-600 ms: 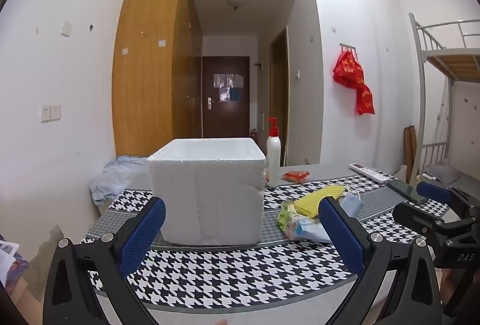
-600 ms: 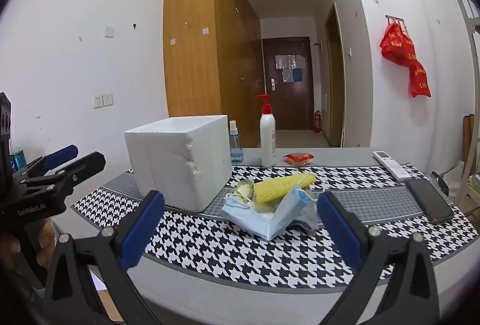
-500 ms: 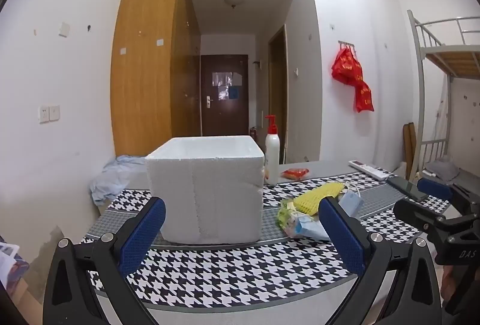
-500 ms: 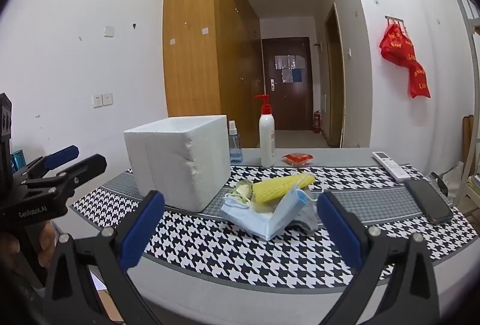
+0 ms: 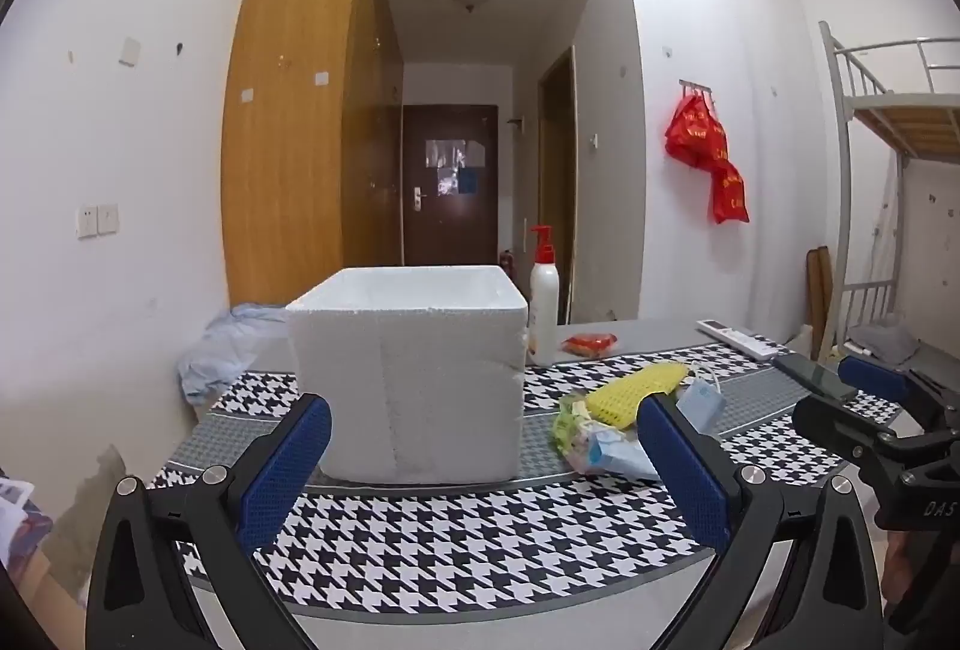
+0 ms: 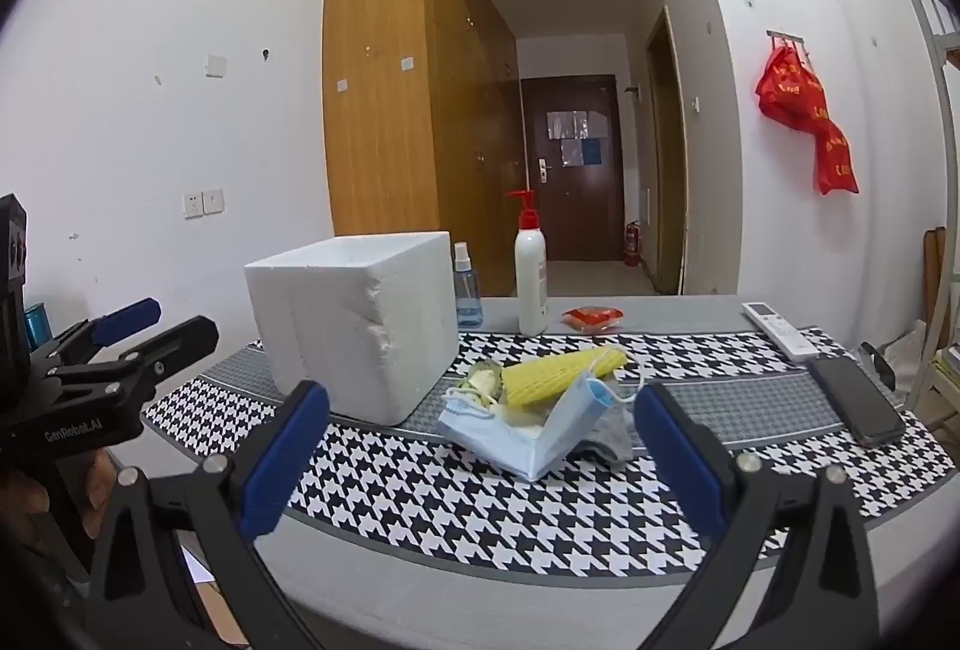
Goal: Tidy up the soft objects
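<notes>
Foam box (image 5: 408, 374) stands just left of the soft pile (image 6: 540, 404) on the surface (image 6: 480, 506). Both grippers, left (image 5: 480, 464) and right (image 6: 480, 458), hover with jaws wide, empty. Best pinch the mask's (image 6: 528, 434) near fold first.

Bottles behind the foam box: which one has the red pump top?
The taller white bottle, standing right of the foam box. The other, a small clear blue spray bottle, is shorter, has a white nozzle, and sits closer to the box.
</notes>
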The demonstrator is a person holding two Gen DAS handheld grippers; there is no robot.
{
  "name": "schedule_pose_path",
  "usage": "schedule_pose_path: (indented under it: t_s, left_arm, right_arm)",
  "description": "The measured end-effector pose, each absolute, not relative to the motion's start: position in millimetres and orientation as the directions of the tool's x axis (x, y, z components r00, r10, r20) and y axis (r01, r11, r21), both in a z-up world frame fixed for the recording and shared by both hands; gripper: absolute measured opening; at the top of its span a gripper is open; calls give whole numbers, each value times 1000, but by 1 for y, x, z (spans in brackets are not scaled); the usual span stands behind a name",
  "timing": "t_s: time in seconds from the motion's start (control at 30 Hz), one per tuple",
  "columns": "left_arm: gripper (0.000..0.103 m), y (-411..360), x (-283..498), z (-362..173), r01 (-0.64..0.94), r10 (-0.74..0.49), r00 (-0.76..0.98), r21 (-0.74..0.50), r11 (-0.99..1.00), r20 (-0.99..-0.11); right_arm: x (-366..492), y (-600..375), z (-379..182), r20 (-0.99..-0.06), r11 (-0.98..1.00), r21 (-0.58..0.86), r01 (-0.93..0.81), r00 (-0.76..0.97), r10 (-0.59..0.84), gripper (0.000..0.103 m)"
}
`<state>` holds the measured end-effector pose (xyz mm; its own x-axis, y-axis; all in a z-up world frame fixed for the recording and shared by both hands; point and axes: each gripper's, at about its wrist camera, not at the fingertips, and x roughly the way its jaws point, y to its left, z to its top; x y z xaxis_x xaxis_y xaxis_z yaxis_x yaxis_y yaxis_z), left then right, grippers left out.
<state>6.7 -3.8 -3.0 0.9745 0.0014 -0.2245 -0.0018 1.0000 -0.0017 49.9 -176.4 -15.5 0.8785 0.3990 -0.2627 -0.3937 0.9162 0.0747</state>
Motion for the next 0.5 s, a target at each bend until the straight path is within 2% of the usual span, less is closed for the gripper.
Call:
schedule_pose_path:
  t_s: [0.5]
  left_arm:
    - [102, -4, 6, -4, 4, -5, 975, -7, 1000, -222]
  right_arm:
    - [48, -177, -13, -258, 917, 68, -393, 881, 397, 103]
